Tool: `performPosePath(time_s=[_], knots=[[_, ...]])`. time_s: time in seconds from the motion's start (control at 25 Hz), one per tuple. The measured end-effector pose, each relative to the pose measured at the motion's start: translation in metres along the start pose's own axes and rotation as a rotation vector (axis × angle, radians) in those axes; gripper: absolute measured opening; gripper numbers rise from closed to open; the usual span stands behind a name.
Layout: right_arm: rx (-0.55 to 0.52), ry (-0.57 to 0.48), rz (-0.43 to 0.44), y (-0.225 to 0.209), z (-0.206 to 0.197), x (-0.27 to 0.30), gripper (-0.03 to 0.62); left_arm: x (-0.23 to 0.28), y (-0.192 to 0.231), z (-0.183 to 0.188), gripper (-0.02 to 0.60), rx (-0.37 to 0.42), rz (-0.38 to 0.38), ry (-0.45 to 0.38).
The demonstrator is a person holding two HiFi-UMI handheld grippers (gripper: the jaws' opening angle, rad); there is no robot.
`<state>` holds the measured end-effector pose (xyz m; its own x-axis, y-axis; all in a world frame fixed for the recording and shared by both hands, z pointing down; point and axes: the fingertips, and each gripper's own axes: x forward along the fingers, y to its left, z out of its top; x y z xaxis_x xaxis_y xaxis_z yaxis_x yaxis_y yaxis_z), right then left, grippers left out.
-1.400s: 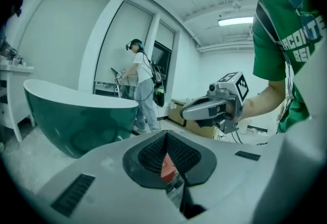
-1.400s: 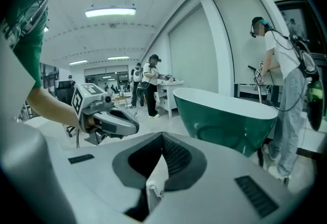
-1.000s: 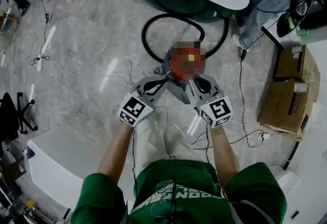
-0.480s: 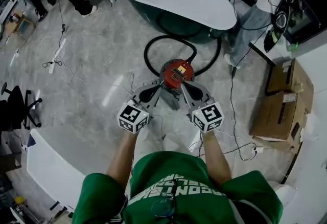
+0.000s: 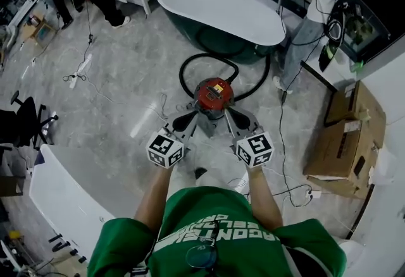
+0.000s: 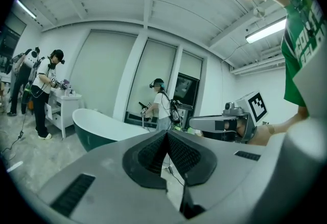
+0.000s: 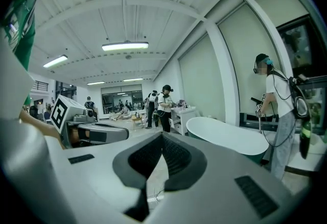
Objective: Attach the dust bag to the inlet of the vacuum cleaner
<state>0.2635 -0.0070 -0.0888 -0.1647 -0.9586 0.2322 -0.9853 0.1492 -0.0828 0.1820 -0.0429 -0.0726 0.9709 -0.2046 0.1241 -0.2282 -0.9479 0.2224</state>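
The left gripper [image 6: 166,135] has its fingers [image 6: 186,157] pressed together on nothing. The right gripper [image 7: 162,137] is the same, its fingers [image 7: 144,159] meeting empty. Both point forward side by side, apparently just carried while the person stands. Just past their tips the red vacuum cleaner [image 5: 213,95] sits on the floor [image 5: 126,73], its black hose [image 5: 190,67] looping toward the bathtub [image 5: 215,4]. No dust bag is visible.
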Motion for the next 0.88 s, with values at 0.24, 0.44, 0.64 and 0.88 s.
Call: performPosePath(time_s=[0.24,0.44,0.64,0.88], knots=[[0.022,-0.006,0.008,0.01,0.003,-0.037,0.008,-0.012,-0.037,0.01,0.003,0.004,0.014,0.01],[0.02,-0.011,0.031,0.02,0.005,-0.047,0.008,-0.024,-0.051,0.013,0.003,-0.005,0.043,-0.003],[0.032,-0.024,0.057,0.032,0.006,-0.05,0.008,-0.039,-0.055,0.011,0.003,-0.01,0.071,-0.02],[0.073,-0.04,0.084,0.044,0.01,-0.043,0.008,-0.053,-0.047,0.016,0.003,0.019,0.092,-0.013]])
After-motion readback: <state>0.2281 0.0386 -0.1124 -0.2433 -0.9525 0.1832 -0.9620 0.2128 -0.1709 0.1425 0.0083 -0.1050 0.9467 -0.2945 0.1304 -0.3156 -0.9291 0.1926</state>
